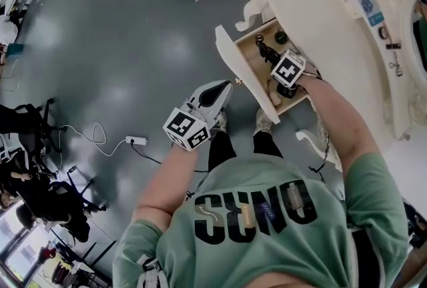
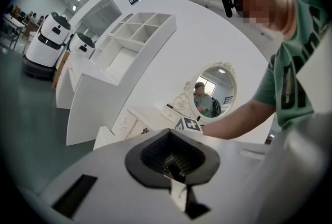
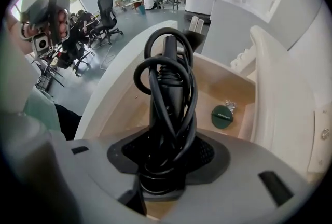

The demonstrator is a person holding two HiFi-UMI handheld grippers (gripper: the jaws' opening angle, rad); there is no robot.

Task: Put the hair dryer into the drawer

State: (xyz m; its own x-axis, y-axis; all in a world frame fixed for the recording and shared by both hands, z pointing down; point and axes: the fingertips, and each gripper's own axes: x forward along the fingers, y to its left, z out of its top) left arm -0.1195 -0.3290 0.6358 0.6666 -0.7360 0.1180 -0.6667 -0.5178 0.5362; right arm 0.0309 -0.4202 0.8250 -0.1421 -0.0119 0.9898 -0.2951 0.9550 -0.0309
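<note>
The black hair dryer (image 3: 168, 88), with its cord looped round it, stands upright between my right gripper's (image 3: 166, 166) jaws, which are shut on it. In the head view the right gripper (image 1: 285, 85) points straight down into the open wooden drawer (image 1: 248, 48) of the white dressing table (image 1: 320, 20). The hair dryer's (image 1: 265, 51) far end reaches in over the drawer floor (image 3: 223, 85). My left gripper (image 1: 223, 88) hangs over the grey floor left of the drawer front. It is shut, and the left gripper (image 2: 176, 179) holds nothing.
A dark green round disc (image 3: 222, 116) lies on the drawer floor. Small items sit on the table top by the oval mirror (image 2: 218, 88). A white power strip (image 1: 137, 141) with its cable lies on the floor to the left, near office chairs. White shelving (image 2: 135, 41) stands behind.
</note>
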